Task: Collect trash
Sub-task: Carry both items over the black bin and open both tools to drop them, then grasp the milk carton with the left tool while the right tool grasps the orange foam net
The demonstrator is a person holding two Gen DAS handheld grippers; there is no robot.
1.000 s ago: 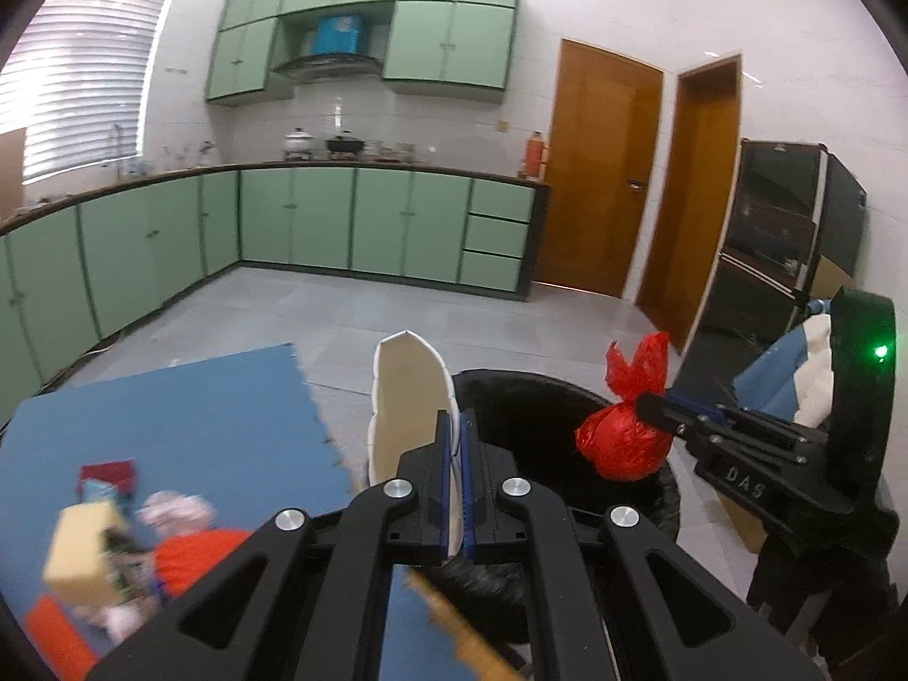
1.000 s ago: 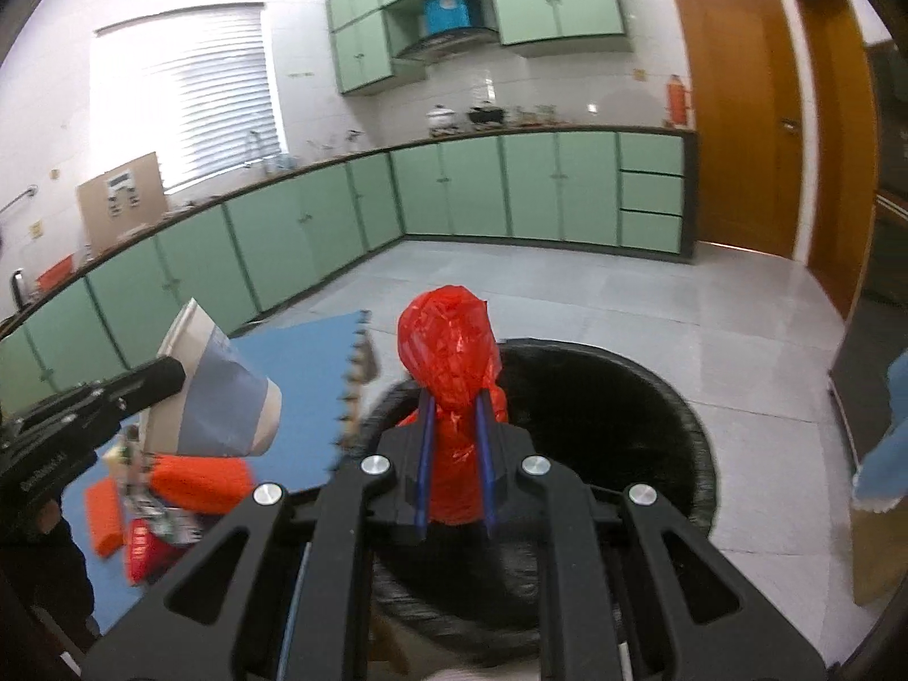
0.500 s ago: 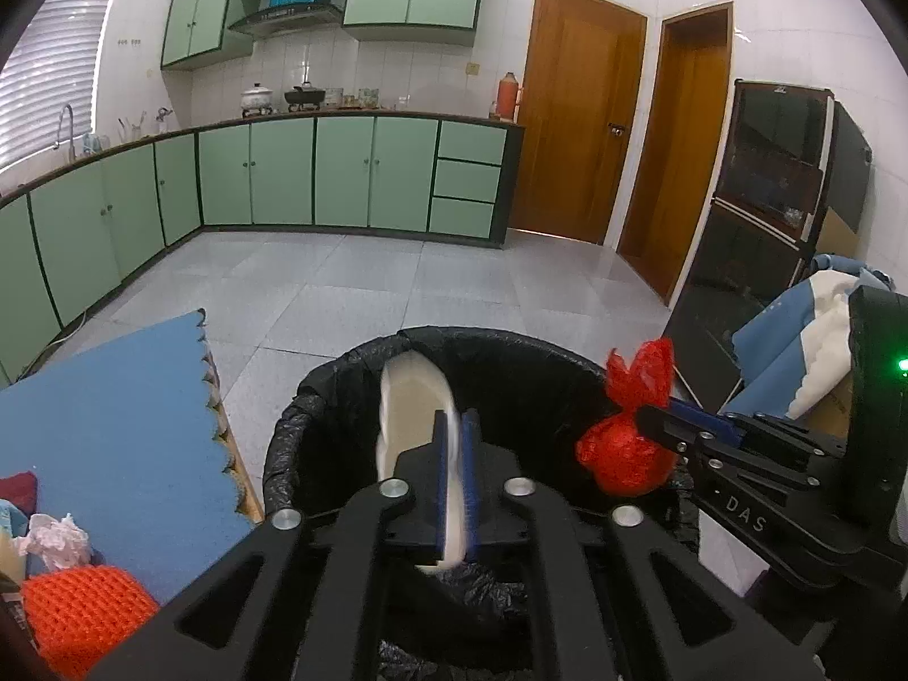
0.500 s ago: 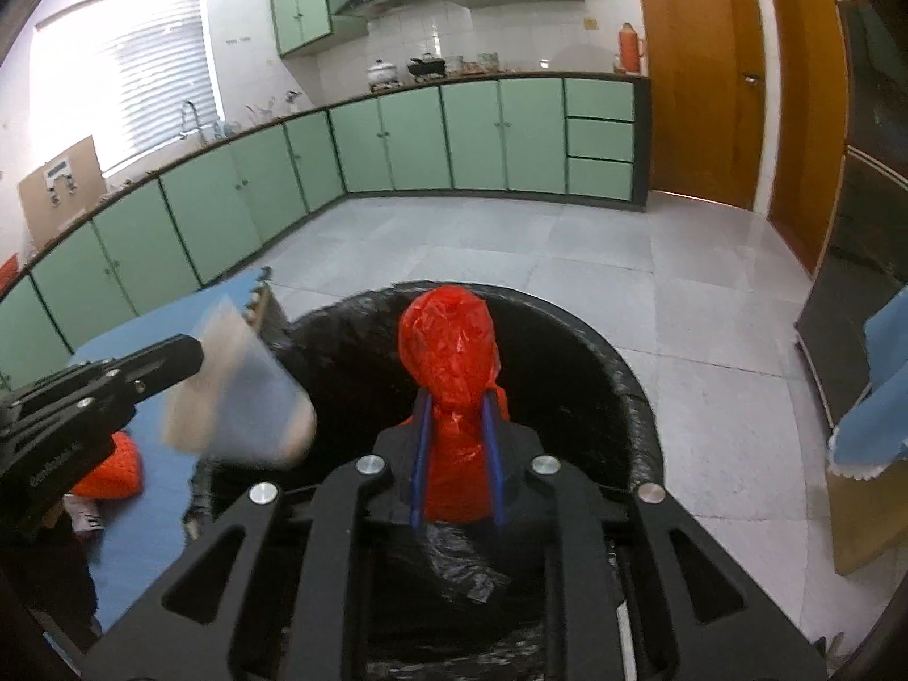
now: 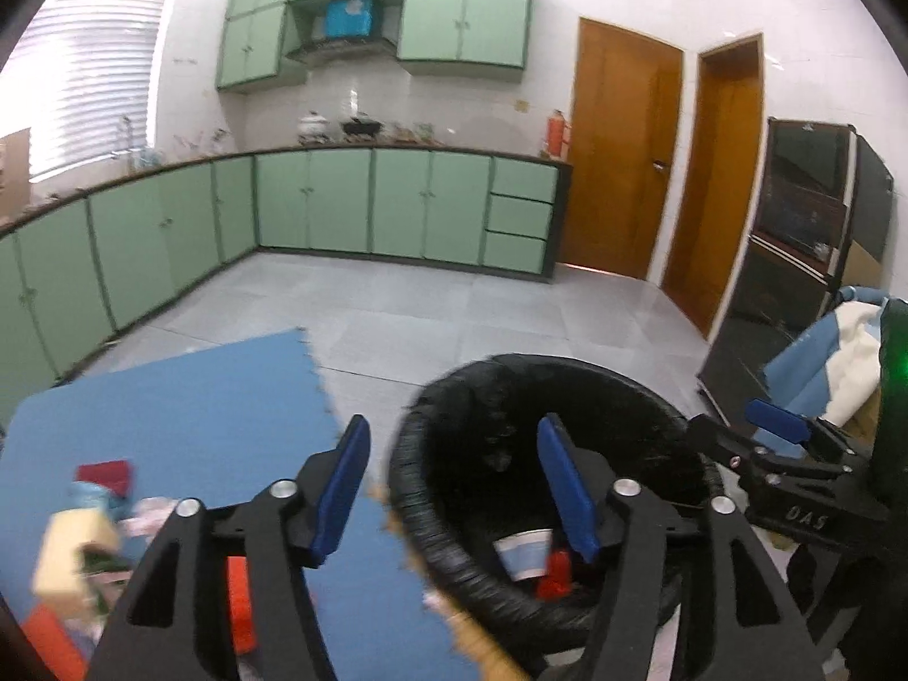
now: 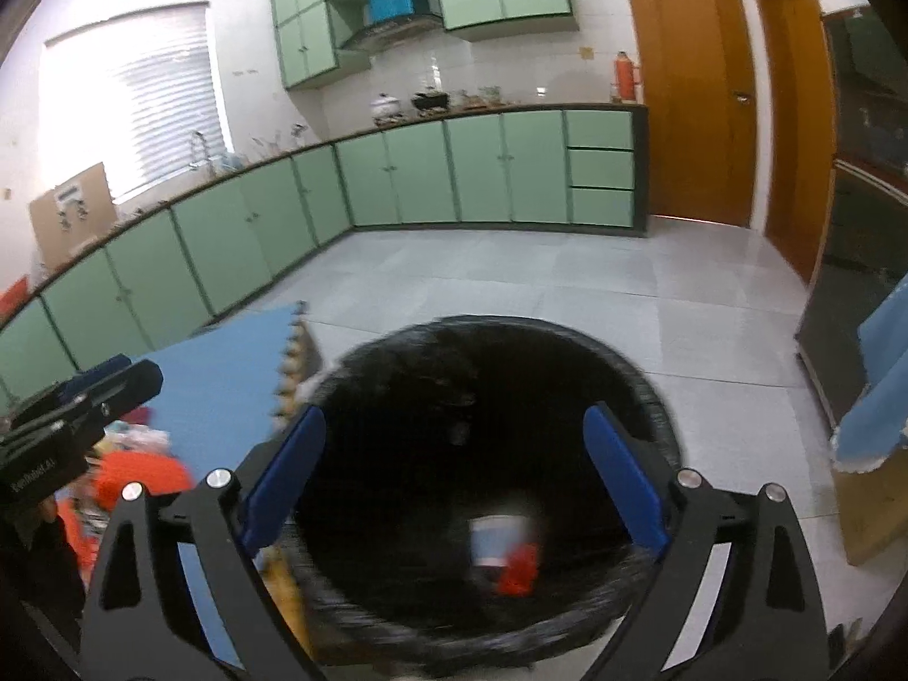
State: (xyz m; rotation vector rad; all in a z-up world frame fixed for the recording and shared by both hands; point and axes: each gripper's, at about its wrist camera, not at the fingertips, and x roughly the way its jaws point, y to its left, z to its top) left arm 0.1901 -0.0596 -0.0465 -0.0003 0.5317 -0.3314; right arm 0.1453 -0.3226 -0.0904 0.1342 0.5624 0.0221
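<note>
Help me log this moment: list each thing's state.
Left claw: opening, nothing between its fingers.
Right claw: opening, nothing between its fingers.
Bin: open, black liner in.
Paper cup: inside bin.
Red bag: inside bin.
Blue mat: trash left on it.

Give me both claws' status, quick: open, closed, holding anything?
Left claw: opening, nothing between its jaws.
Right claw: opening, empty; paper cup and red bag lie in the bin.
</note>
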